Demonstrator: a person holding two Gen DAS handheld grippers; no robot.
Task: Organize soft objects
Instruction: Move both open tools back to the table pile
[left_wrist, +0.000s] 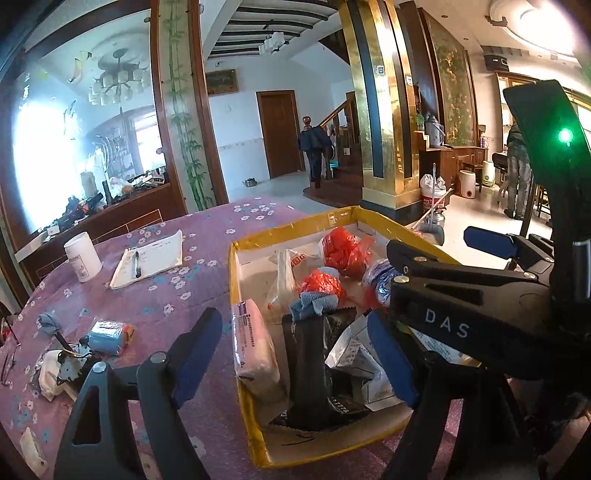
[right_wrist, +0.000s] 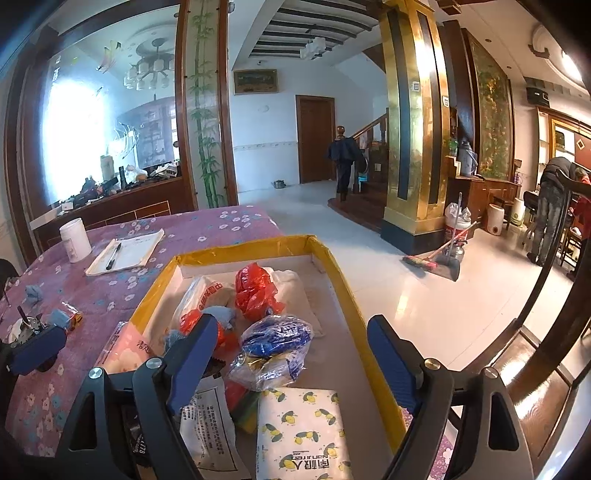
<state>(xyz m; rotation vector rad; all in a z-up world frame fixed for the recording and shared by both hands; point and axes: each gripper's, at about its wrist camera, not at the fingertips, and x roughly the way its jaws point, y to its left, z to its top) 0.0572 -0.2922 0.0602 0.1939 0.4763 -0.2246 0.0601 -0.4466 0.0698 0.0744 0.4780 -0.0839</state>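
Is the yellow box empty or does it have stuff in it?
It has stuff in it. The yellow box holds a red bag, a blue-printed bag and a lemon-print pack.

Left hand-held gripper (left_wrist: 295, 354) and right hand-held gripper (right_wrist: 291, 360), jaws wide apart.

The yellow-rimmed box (right_wrist: 334, 275) is crowded with bags and packets; bare floor shows only along its right wall. Open worktop (left_wrist: 207, 280) lies between box and notepad (left_wrist: 149, 258). Clutter (left_wrist: 70, 354) blocks the left edge.

box (right_wrist: 334, 275) on table (left_wrist: 207, 251) | bags inside box | cup (left_wrist: 82, 256), notepad (left_wrist: 151, 258) left of box
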